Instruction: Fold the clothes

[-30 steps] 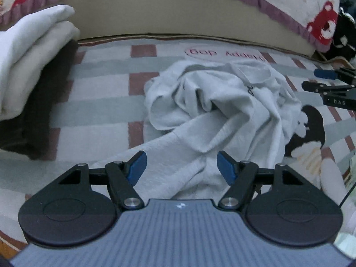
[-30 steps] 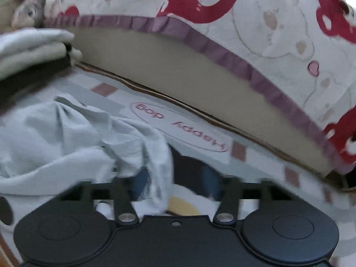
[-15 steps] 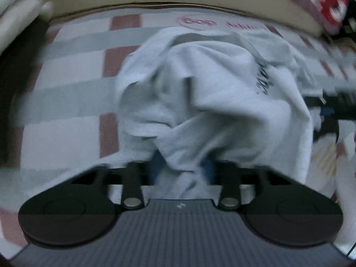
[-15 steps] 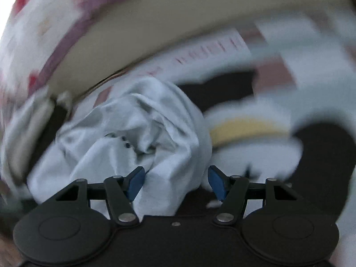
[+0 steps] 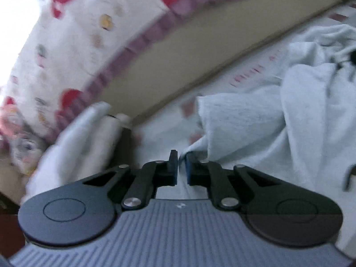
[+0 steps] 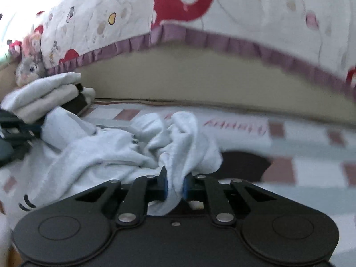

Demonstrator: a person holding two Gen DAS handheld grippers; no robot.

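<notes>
Pale grey cotton: the garment [image 6: 111, 151] lies crumpled on a checked mat, just in front of a bed's side, bunched and unfolded, with no flat panel or square edge showing.
Right gripper [image 6: 174, 185]: jaws pinching a thick twist of the cloth, which hangs down between the blue pads [image 6: 165, 183] and rises in a ruffled hump just ahead.
Left gripper [image 5: 182, 170]: jaws drawn almost together on a thin edge of the same garment [image 5: 289, 120]; the view is blurred, so the hold looks real but slight.
Key relation: the bulk of the cloth runs between the two grippers, to the left of the right jaws and to the right of the left jaws, so its long axis lies roughly parallel to the bed's side.
Nearer hand: neither; each holds an end, and the left gripper [image 6: 20, 131] shows at the far left of the right view, with slack cloth between.
Judgement: spreading the garment flat would call for the two grips to part along that axis; the left pinch looks the likelier to slip.
Neighbours: a stack of folded clothes [image 6: 44, 95] sits by the mat's far left end, against the bed; a patterned quilt [image 6: 200, 11] overhangs the bed's side.
</notes>
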